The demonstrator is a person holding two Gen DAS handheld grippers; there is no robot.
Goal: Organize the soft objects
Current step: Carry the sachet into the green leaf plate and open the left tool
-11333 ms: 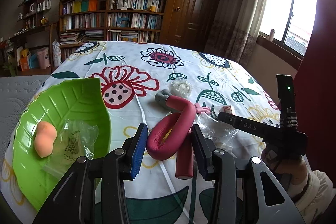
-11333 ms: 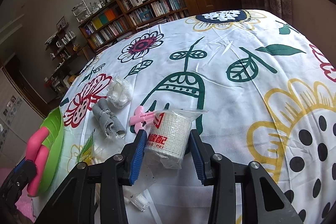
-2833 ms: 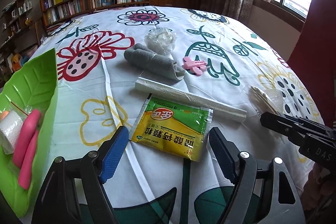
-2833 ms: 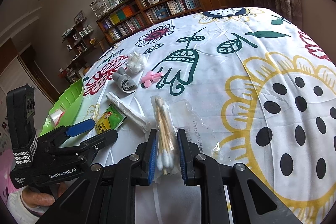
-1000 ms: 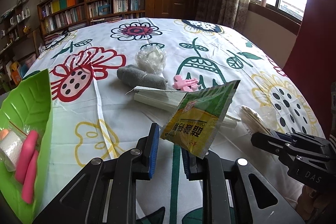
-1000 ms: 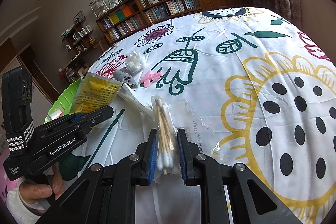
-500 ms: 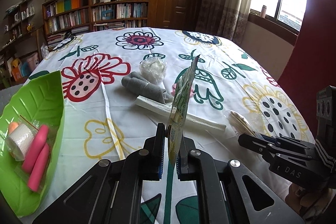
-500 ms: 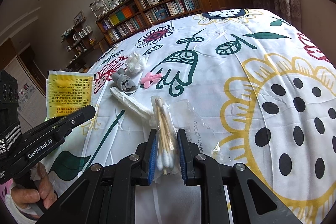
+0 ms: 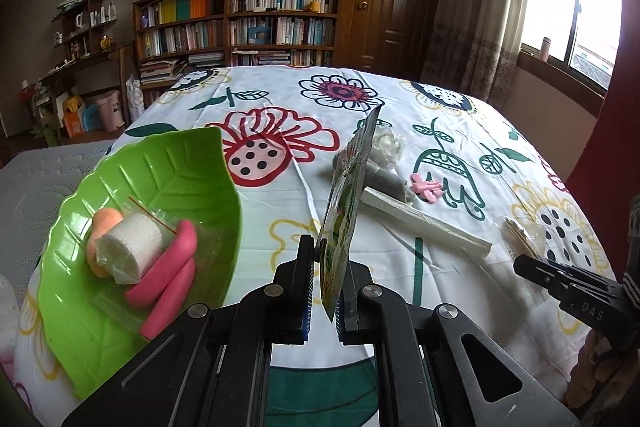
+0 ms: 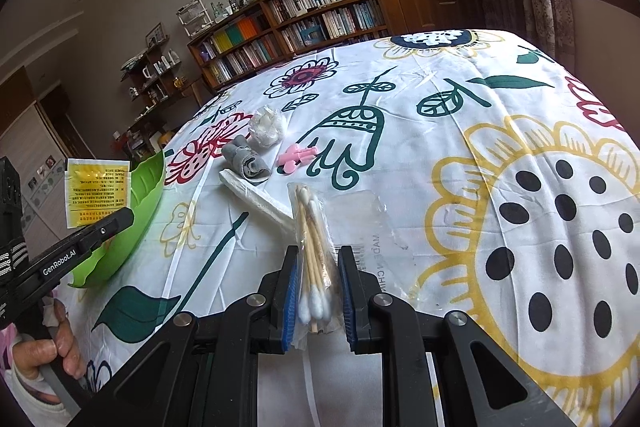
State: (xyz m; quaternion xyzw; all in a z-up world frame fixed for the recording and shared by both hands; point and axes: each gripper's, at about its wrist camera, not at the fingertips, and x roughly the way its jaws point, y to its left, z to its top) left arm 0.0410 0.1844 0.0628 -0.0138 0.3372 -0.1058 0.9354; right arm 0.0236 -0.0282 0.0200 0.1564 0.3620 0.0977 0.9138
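My left gripper point(image 9: 323, 289) is shut on a yellow-green sachet point(image 9: 349, 203), which stands edge-on above the table, just right of the green leaf-shaped tray point(image 9: 168, 163). The tray holds a white gauze roll point(image 9: 128, 247), a pink foam curler point(image 9: 168, 267) and an orange sponge point(image 9: 105, 223). In the right wrist view the sachet point(image 10: 98, 191) shows its yellow back beside the tray point(image 10: 142, 195). My right gripper point(image 10: 317, 289) is shut on a clear bag of cotton swabs point(image 10: 312, 251) lying on the floral tablecloth.
On the cloth lie a long white wrapped roll point(image 9: 424, 223), a grey rolled cloth point(image 9: 386, 181), a pink clip point(image 9: 426, 187) and a clear bag of white cotton point(image 10: 266, 127). A bookcase point(image 9: 240, 23) and door stand beyond the table. A hand point(image 10: 52, 351) holds the left gripper's handle.
The left gripper has carried the sachet up and leftward, so the green tray now sits much closer to it. The right gripper stays shut on the swab bag, unmoved.
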